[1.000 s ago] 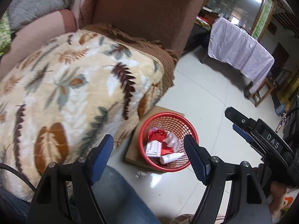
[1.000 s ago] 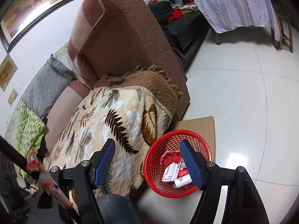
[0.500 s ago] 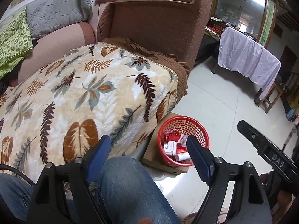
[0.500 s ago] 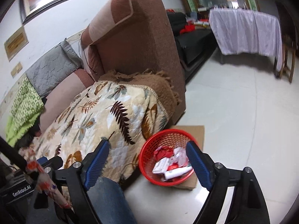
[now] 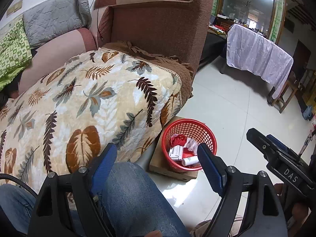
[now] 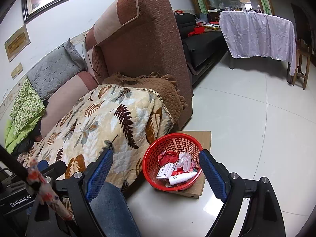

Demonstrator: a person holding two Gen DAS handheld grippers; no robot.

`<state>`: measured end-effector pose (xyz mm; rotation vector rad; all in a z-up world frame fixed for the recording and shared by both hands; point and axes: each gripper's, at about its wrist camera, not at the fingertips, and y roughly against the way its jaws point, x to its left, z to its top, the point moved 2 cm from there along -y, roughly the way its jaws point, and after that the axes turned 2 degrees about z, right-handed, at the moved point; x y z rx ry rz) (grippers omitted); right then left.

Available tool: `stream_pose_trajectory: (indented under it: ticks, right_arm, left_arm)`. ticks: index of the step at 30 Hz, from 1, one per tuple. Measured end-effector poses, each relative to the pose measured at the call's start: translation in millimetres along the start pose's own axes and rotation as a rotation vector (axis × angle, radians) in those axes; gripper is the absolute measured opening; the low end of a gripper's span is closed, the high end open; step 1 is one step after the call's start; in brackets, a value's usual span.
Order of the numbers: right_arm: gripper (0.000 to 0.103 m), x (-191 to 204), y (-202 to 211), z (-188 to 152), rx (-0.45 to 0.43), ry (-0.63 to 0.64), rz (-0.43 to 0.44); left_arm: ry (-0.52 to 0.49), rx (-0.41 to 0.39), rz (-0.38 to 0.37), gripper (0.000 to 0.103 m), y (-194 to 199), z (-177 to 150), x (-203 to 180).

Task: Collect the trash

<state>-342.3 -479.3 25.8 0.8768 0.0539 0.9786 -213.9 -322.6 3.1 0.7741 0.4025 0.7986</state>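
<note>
A red mesh basket [image 5: 205,132] [image 6: 158,148] stands on a flat cardboard box [image 5: 158,164] [image 6: 205,138] on the floor beside the sofa. Inside lie a crumpled red wrapper [image 5: 177,139] [image 6: 167,157], a white and red carton [image 5: 175,152] [image 6: 165,170], clear plastic [image 6: 184,161] and a white tube [image 5: 189,160] [image 6: 181,177]. My left gripper [image 5: 158,164] is open and empty, held high over a person's knee. My right gripper [image 6: 156,167] is open too, nothing between its fingers, well above and short of the basket. Its black body [image 5: 280,165] shows in the left wrist view.
A brown sofa [image 5: 158,23] [image 6: 142,39] carries a leaf-print blanket [image 5: 88,102] [image 6: 106,118], a grey cushion [image 5: 53,19] and green cloth [image 5: 11,49]. A person's jeans-clad knee [image 5: 134,197] [image 6: 110,209] sits below the grippers. A cloth-draped table [image 5: 254,57] [image 6: 256,33] and wooden stool [image 5: 284,96] stand across the tiled floor.
Both grippers have pulled up and back from the basket, which now looks smaller and farther. More of the sofa and the person's knee has come into view. Both grippers stay open.
</note>
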Motion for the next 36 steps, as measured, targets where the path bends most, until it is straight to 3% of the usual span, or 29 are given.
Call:
stream_pose_trajectory:
  ticks: [24, 36]
  right_arm:
    - [0.092, 3, -3, -4, 0.011, 0.012, -0.005]
    - [0.092, 14, -27, 4, 0.046, 0.017, -0.002]
  left_arm:
    - [0.005, -0.001, 0.008, 0.083, 0, -1, 3]
    - [0.022, -0.011, -0.047, 0.083, -8, 7, 19]
